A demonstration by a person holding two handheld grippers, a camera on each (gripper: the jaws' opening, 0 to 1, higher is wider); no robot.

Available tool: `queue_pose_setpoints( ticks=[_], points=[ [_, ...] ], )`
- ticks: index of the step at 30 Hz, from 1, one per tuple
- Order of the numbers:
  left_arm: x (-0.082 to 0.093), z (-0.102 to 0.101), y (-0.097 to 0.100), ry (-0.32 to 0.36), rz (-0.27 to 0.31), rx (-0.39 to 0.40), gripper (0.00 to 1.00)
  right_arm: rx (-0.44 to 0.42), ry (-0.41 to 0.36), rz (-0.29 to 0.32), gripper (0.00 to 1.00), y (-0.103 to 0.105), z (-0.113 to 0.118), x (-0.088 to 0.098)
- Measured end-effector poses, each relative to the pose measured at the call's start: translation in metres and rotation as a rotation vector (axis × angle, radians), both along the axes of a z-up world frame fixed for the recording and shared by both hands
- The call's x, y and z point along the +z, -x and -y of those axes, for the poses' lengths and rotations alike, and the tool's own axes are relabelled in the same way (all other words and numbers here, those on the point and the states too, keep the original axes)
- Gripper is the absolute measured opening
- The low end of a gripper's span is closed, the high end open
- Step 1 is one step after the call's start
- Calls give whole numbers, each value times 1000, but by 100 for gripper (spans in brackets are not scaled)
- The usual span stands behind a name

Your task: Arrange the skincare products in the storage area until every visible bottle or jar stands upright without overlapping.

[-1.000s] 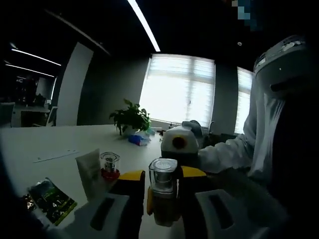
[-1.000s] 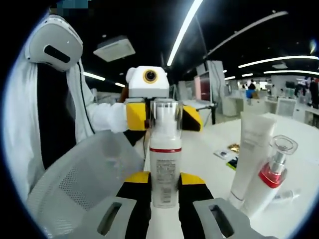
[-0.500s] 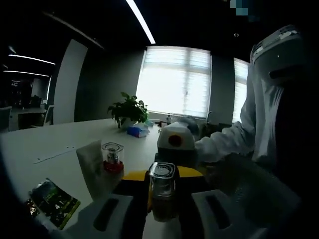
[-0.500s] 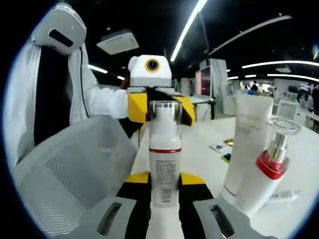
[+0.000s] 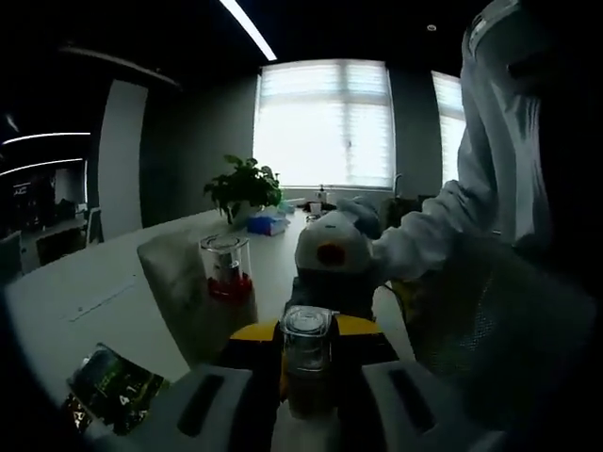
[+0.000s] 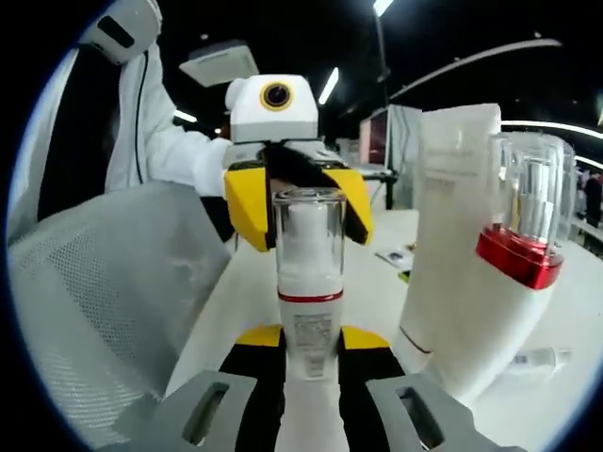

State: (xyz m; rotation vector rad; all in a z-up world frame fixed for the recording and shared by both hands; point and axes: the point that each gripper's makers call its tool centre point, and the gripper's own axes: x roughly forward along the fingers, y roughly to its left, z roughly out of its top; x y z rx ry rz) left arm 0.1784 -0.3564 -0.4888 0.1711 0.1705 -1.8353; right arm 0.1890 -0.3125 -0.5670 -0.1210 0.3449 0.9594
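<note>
In the right gripper view, the red-collared bottle (image 6: 513, 273) looms nearer than before.

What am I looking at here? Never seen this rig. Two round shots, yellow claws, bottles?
No robot: a person in a white sleeve holds a two-jaw gripper in each hand, each with a fisheye camera looking along its jaws.

In the left gripper view, the left gripper has its yellow jaws on either side of a clear-capped pump bottle. The right gripper view shows the same bottle from the opposite side, between the right gripper jaws, with the left gripper facing it. Both appear shut on it.

On the white table stand a white tube and a red-collared pump bottle; a dark printed card lies flat. A mesh chair sits alongside.
</note>
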Motion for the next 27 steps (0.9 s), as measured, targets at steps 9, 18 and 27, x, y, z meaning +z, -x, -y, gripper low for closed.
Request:
queue_pose_setpoints(
  ticks=[9,18,27],
  points=[
    [-8,3,-7,14,-3,19,16,-25,13,-7,13,-8,7,-9],
    [-11,4,-9,23,-28,31,16,-30,25,-28,13,-6,11,-14],
    [-12,3,-9,35,-23,35,16,-47,62,-24,18,1,17,-8]
  ],
)
